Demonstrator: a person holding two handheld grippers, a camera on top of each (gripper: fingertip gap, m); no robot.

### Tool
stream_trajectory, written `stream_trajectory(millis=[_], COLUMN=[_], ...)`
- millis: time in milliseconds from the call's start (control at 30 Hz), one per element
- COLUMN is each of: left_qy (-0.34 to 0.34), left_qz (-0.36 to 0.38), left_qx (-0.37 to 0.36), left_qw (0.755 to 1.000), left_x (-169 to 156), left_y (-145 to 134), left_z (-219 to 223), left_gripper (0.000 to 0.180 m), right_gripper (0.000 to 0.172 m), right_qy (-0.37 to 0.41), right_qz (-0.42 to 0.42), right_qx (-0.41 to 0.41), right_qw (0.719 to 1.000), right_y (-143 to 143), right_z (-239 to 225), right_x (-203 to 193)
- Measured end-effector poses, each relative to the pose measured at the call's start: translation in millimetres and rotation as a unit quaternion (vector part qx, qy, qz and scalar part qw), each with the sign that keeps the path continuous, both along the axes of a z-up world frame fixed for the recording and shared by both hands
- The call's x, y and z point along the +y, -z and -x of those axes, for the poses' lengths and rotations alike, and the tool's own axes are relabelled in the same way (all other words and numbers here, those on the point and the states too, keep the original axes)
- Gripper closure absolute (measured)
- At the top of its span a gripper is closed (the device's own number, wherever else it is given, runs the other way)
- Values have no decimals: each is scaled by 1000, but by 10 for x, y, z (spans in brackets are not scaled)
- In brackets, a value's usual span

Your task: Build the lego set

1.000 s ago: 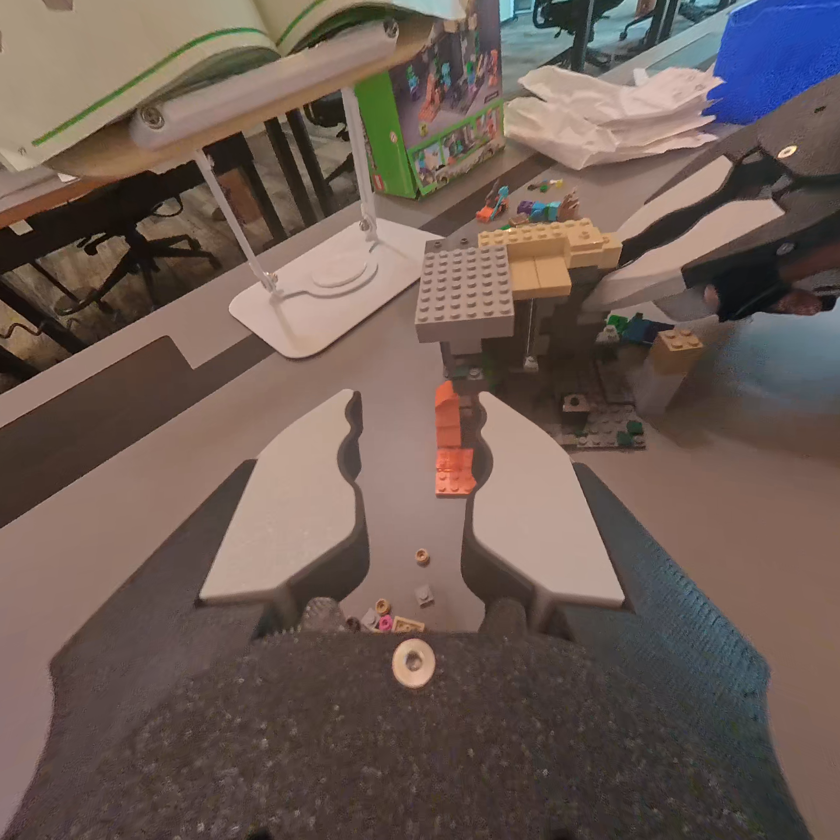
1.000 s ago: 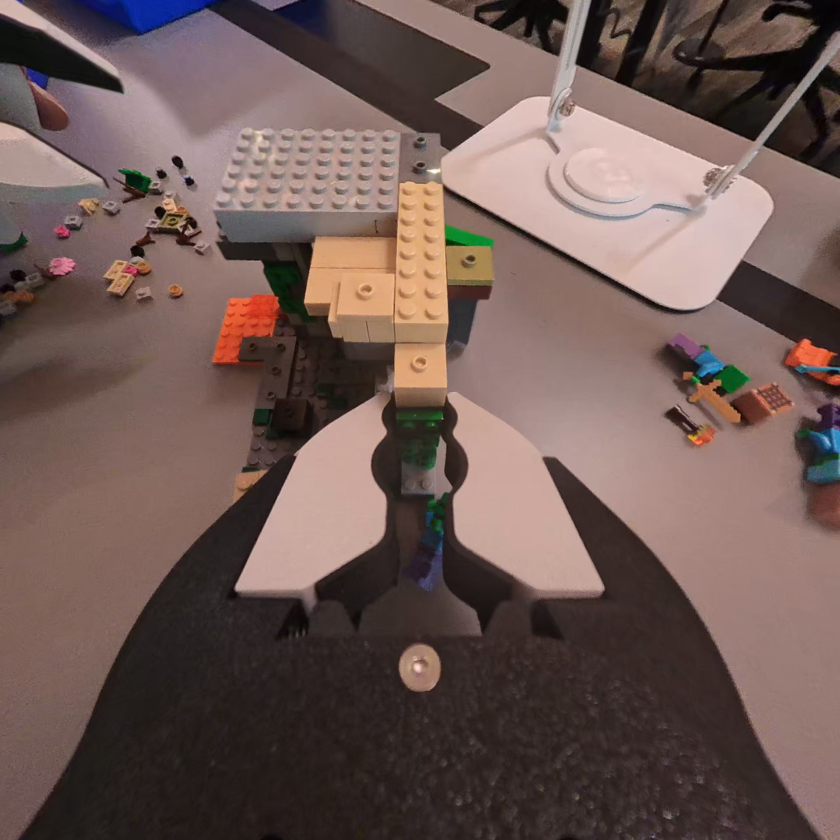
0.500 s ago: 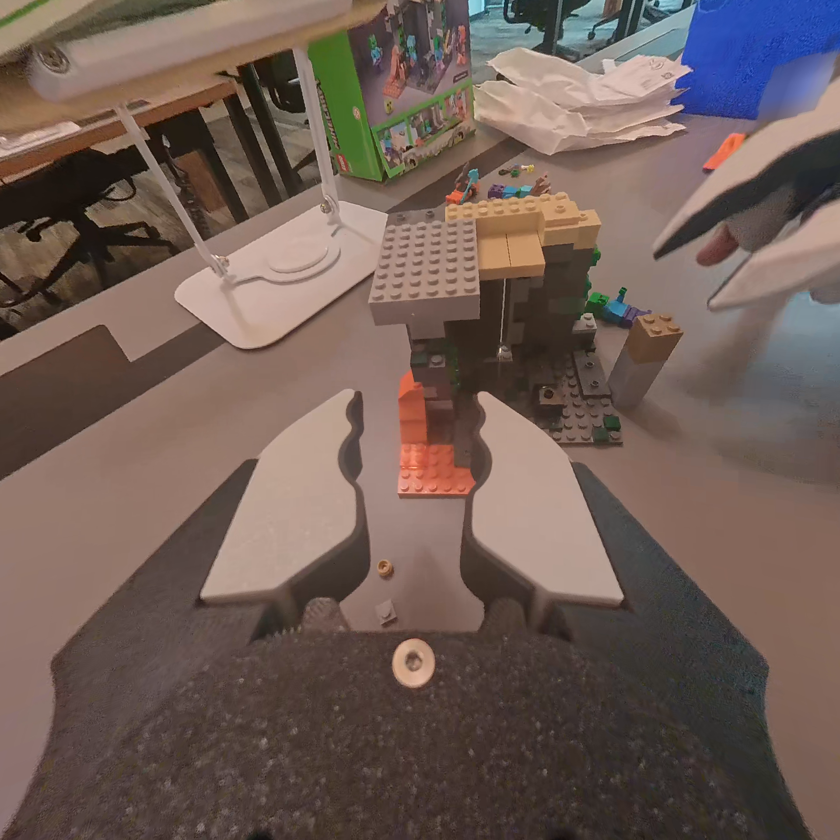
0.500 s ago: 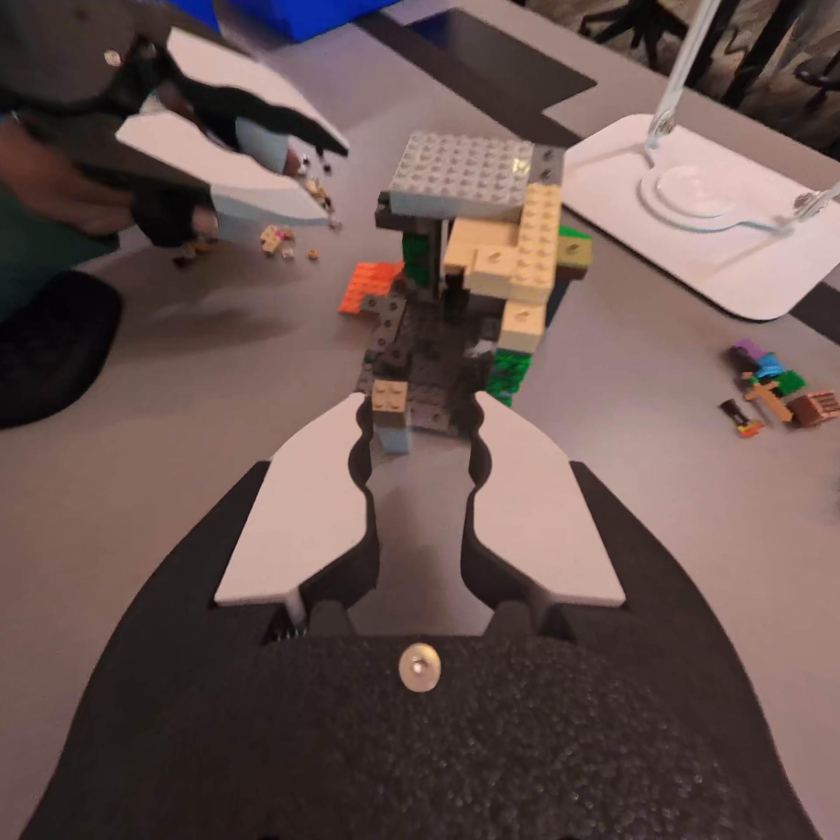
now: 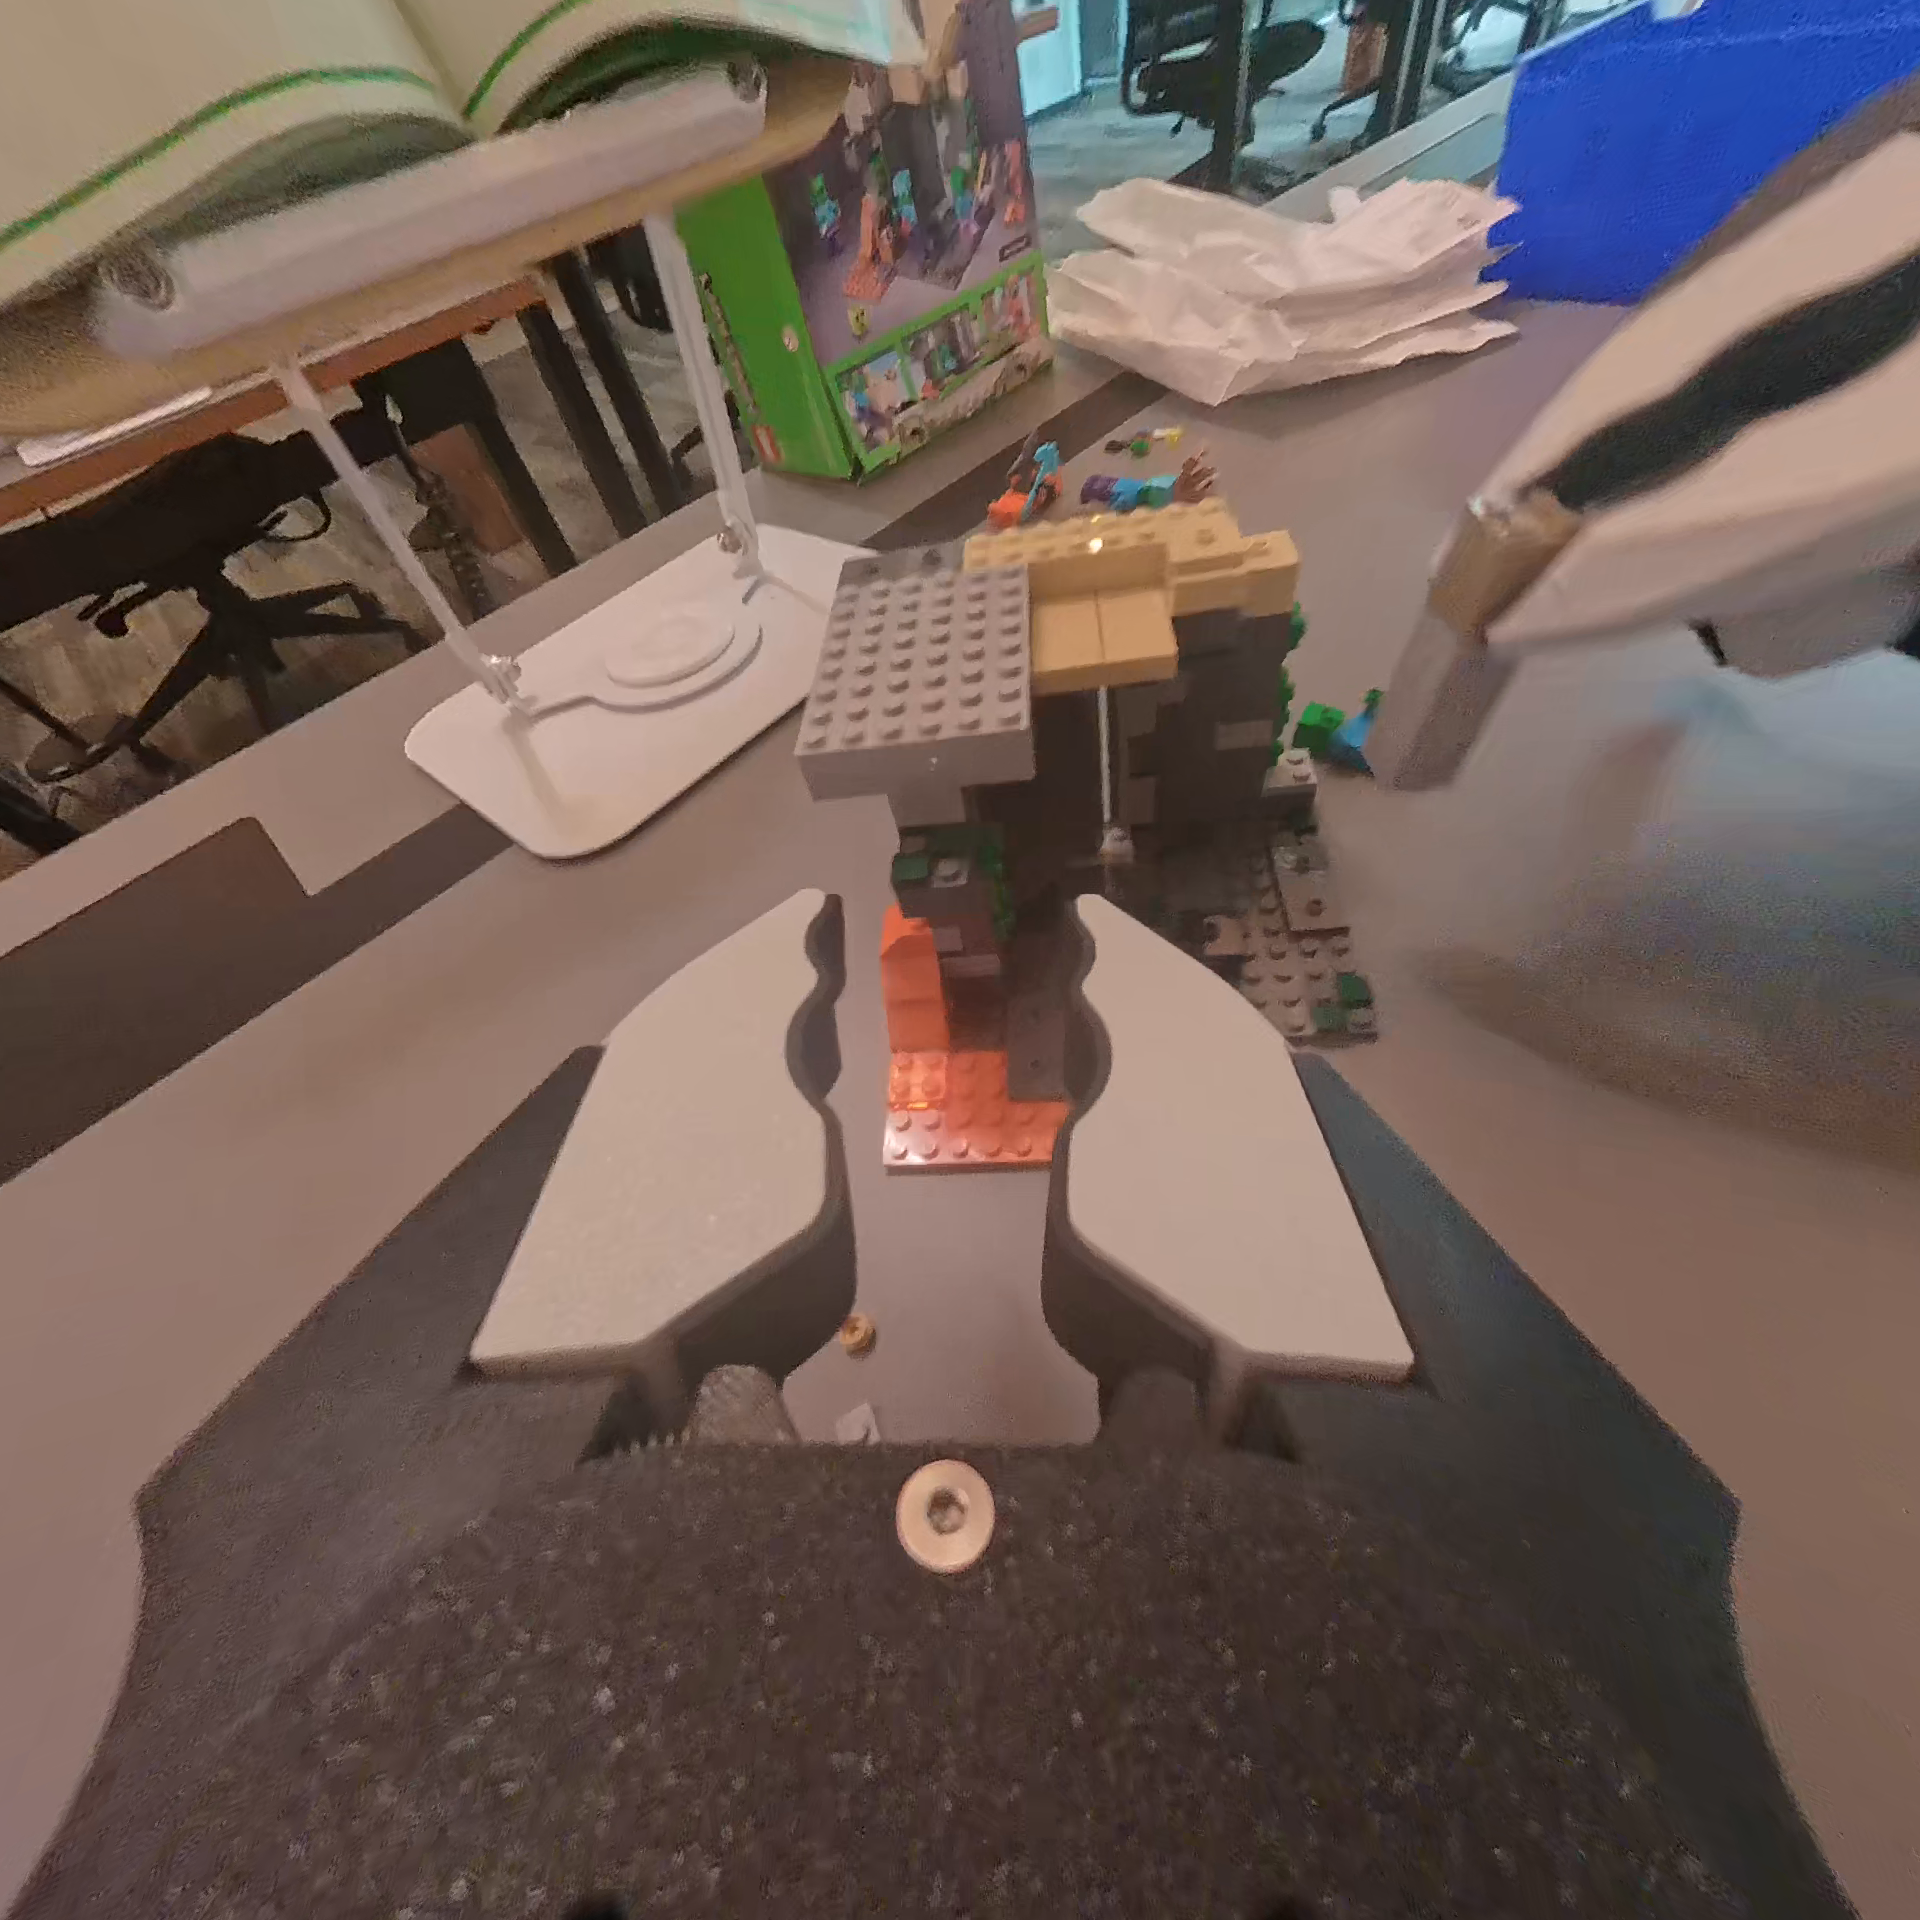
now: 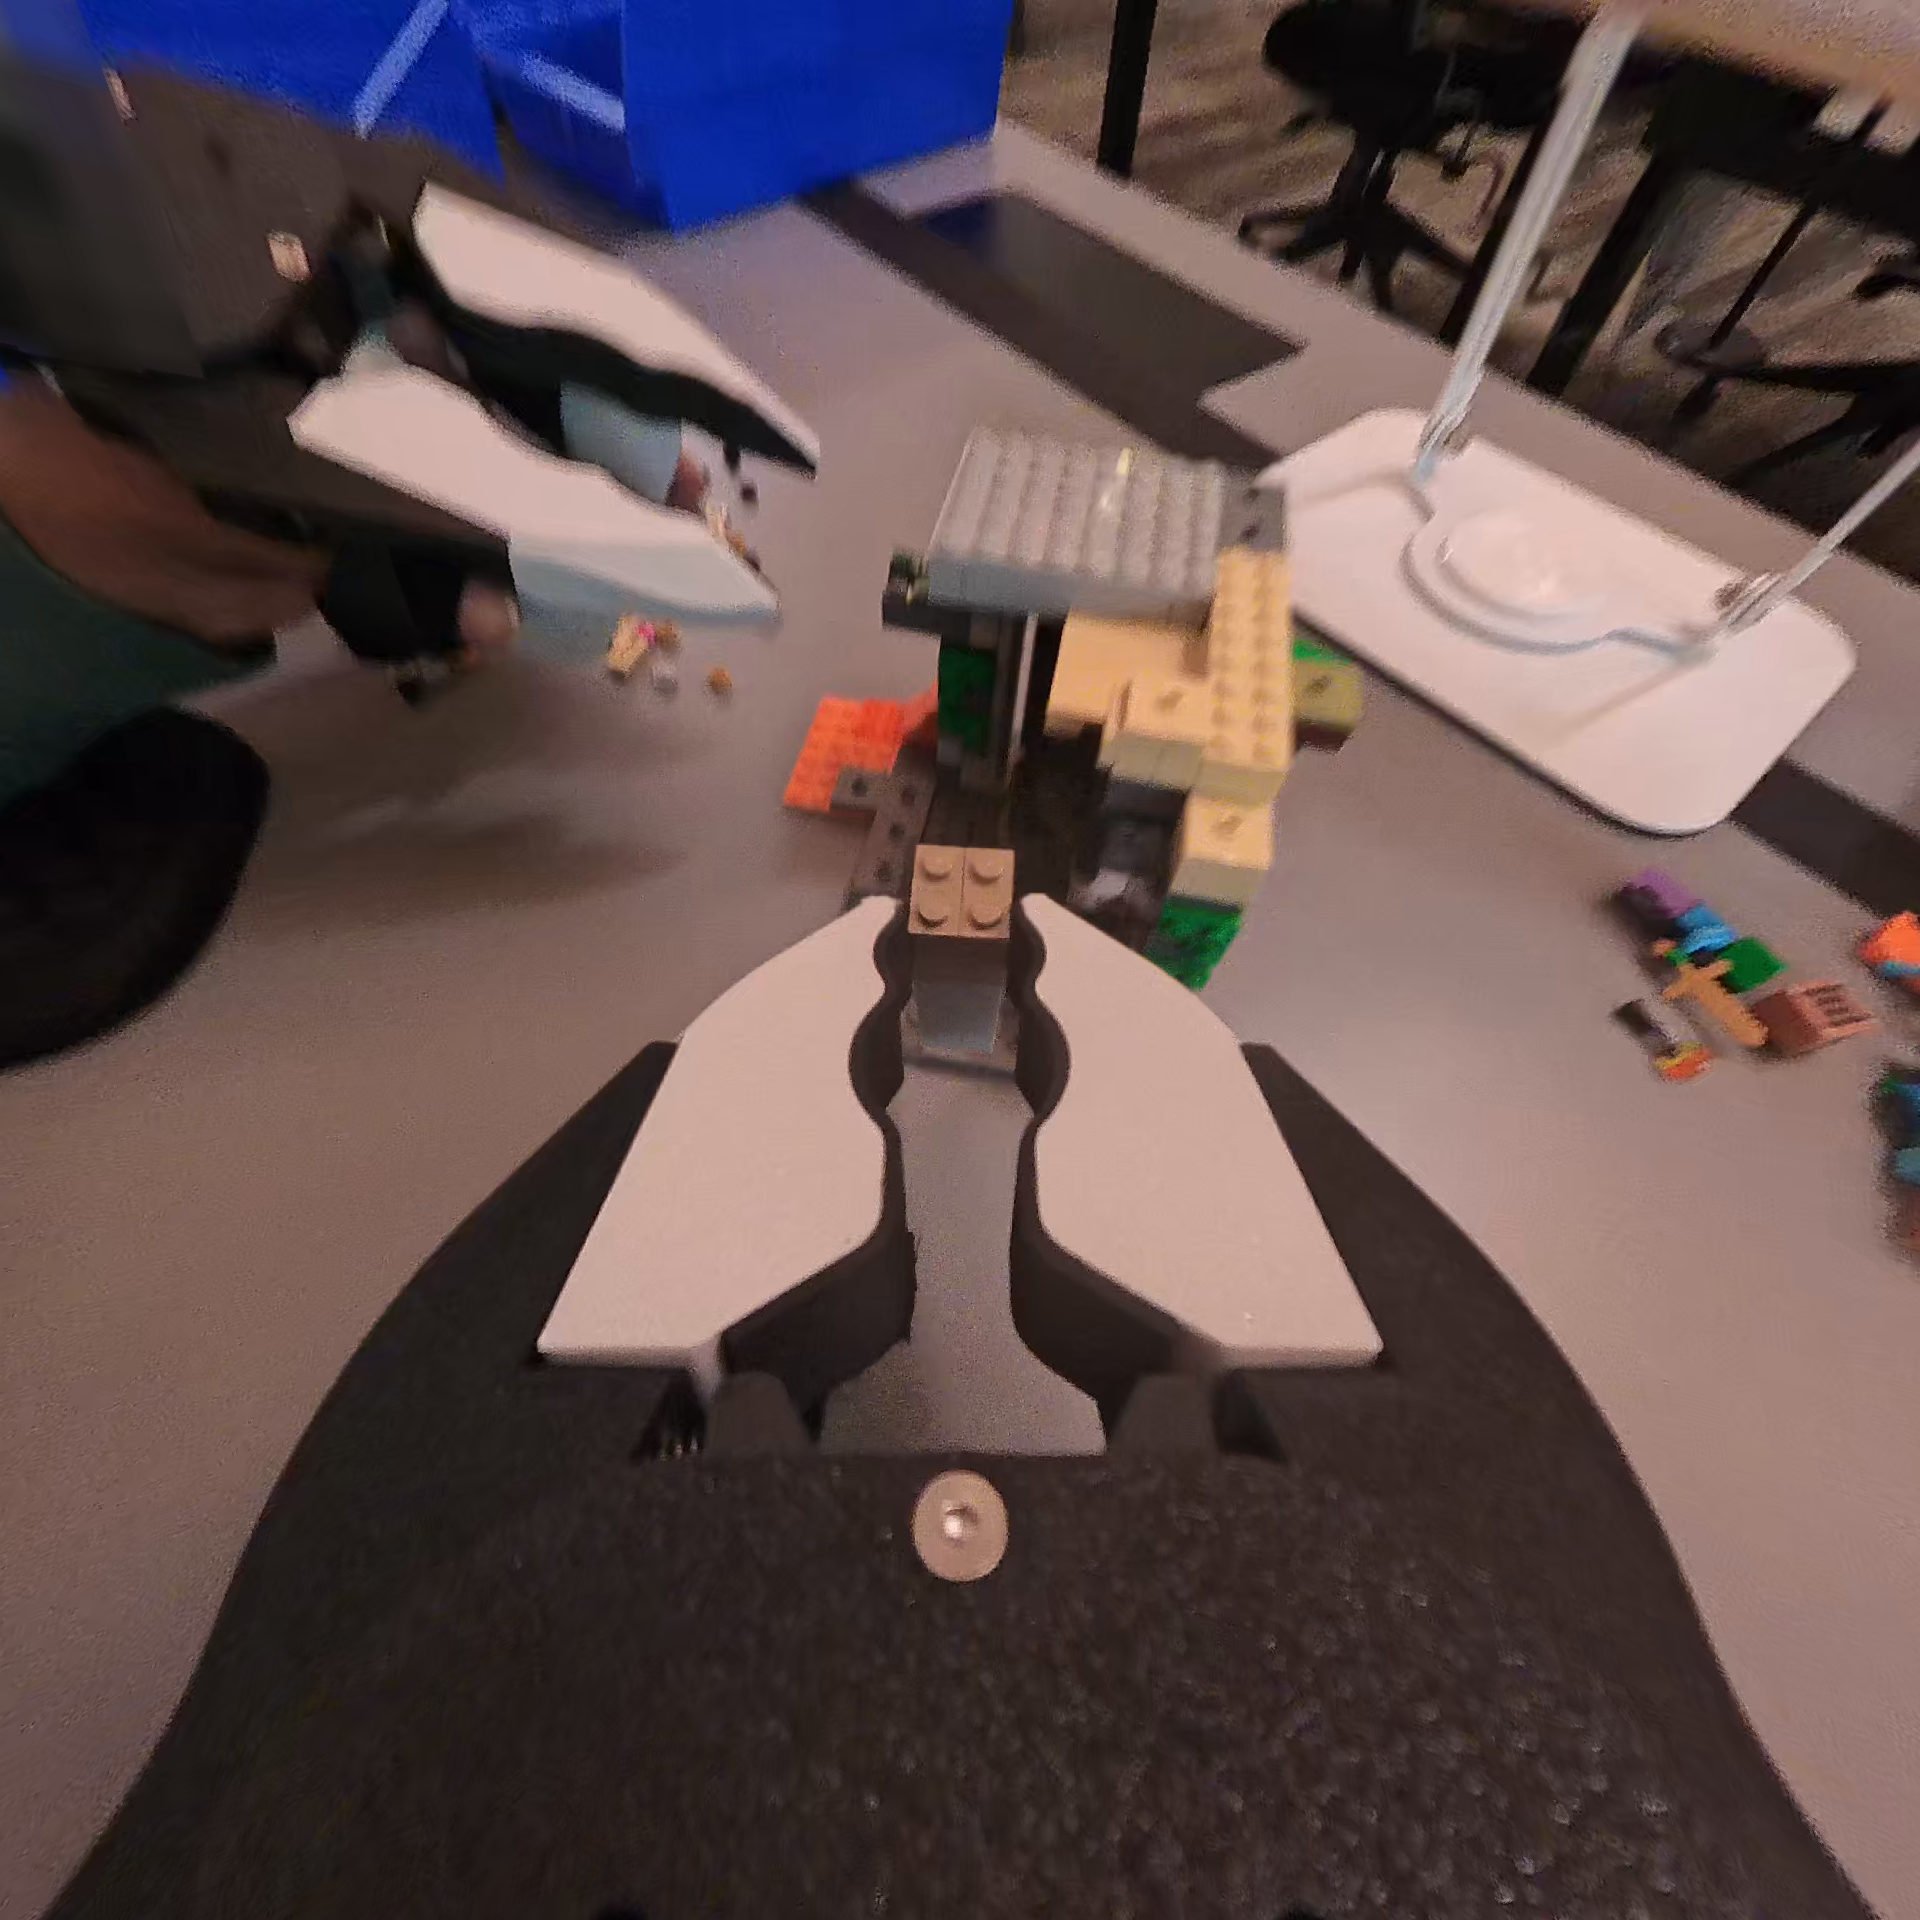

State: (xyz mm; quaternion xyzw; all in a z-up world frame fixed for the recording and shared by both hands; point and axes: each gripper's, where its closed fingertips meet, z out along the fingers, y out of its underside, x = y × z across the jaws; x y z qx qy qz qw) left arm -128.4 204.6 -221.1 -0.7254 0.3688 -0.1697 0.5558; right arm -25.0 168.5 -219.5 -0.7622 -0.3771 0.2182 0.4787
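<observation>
Pinching a small brick column [image 6: 961, 940] in my right gripper [image 6: 961, 935]: tan studded cap on top, pale grey-blue body below, both pads pressed against its sides. In the left wrist view the same column [image 5: 1455, 665] hangs tilted from that gripper's tips, clear of the tabletop [image 5: 312, 1039] and off to the right of the brick build [image 5: 1049, 727].

My left gripper [image 5: 951, 997] is spread, fingers straddling the near foot of the build. The orange plate [image 5: 966, 1117] and the orange and dark bricks stacked on it sit between the fingers; there's a clear gap on the left side, and on the right I can't tell whether the pad touches the dark brick.

The build itself stands on the grey tabletop, a grey studded plate [image 5: 925, 686] and tan bricks [image 5: 1143, 592] on top. Beyond it, a white stand base [image 5: 623, 717], a green box [image 5: 894, 312], crumpled white paper [image 5: 1278, 281] and a blue bin [image 5: 1662, 145]. Small loose figures and bits [image 6: 1745, 987] lie scattered to the right of the build in the right wrist view, with tiny pieces [image 6: 665, 655] under my left gripper.
</observation>
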Motion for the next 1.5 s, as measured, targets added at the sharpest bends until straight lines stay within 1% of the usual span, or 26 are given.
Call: stream_trajectory(millis=[100,200,267,367,500,633,867,1200,1500], left_qy=[12,14,12,5,-5,-9,-4,-5,2], left_qz=[-16,-33,-37,-40,-40,-36,-38,-35,-33], left_qx=[-13,-15,-13,-8,-7,-11,1,7,11], left_qw=[1000,999,999,999,999,999,999,999,999], left_x=[-66,-87,-87,-72,-40,-24,-34,-32,-49], left_y=[-132,-219,-221,-184,-153,-135,-102,-74,-61], left_z=[-90,-149,-159,-131,-67,-41,-70,-61,-85], left_gripper=[149,152,152,151,150,150,149,149,149], right_gripper=[155,155,155,155,155,155,155,155,155], right_qy=[13,25,32,36,53,67,67,60,64], right_qz=[-28,-56,-59,-54,-40,-18,-3,11,20], right_qx=[30,29,22,2,-8,-10,-18,-21,-35], right_qw=[999,998,998,998,998,998,998,998,997], right_y=[-392,-742,-898,-985,-924,-758,-602,-492,-493], right_z=[-63,-74,-21,123,343,485,525,524,501], right_x=[116,355,556,868,1178,1323,1331,1316,1306])
